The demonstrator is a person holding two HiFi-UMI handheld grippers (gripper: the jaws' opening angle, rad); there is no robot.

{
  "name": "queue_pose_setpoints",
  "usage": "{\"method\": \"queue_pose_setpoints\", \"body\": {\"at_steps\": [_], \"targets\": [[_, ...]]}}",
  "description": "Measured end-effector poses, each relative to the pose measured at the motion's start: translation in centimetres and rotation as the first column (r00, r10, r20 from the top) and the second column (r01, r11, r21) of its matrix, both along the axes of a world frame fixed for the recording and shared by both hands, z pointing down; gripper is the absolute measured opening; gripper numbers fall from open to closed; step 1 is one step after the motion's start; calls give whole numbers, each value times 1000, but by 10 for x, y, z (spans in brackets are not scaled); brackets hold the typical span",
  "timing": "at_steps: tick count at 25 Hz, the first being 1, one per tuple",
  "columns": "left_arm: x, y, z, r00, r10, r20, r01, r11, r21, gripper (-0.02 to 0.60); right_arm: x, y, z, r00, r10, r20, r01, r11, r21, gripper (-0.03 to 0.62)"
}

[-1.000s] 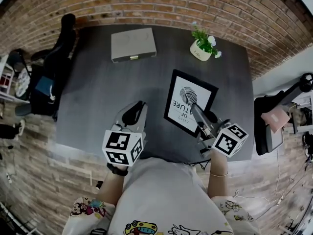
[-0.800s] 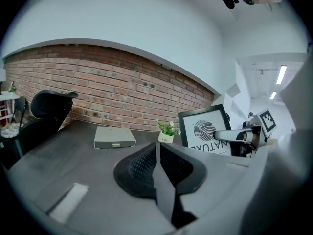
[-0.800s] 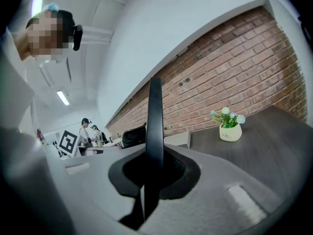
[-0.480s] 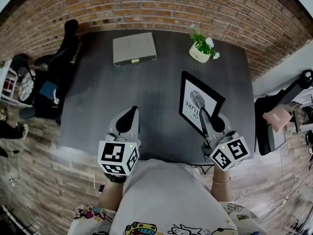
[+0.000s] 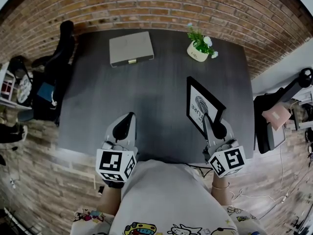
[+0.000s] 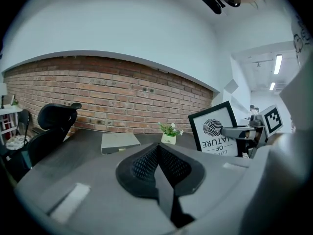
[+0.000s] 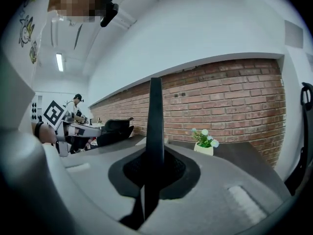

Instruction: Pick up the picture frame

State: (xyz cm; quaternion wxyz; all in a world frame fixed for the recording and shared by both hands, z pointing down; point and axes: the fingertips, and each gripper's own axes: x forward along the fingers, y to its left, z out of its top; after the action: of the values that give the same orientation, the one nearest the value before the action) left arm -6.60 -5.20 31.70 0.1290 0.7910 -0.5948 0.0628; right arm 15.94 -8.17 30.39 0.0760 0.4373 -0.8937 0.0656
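Dark table (image 5: 161,82): right gripper (image 5: 205,119) fingers pinch the upright picture frame (image 5: 198,99); left gripper (image 5: 130,116) fingers pressed together, empty.

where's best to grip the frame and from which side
Pinch the thin border of the frame from its near edge, as the right gripper does: it is upright, flat and too wide across its face, so the jaws fit only its thickness.

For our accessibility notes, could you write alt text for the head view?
The right tongs clamp the black picture frame by its near edge, holding it upright at the dark table's right side. The left tongs are shut and empty; a grey case and potted plant sit farther back.
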Motion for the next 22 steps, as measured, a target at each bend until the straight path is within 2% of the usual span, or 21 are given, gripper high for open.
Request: {"method": "queue_pose_setpoints", "body": {"at_steps": [10, 22], "targets": [[-3, -12, 11, 1000, 17, 6, -17, 1000, -14, 14, -2, -9, 9, 999, 31, -39, -31, 1000, 0, 12], [-11, -19, 15, 1000, 17, 0, -17, 999, -32, 14, -14, -15, 13, 999, 30, -25, -31, 999, -24, 12]]}}
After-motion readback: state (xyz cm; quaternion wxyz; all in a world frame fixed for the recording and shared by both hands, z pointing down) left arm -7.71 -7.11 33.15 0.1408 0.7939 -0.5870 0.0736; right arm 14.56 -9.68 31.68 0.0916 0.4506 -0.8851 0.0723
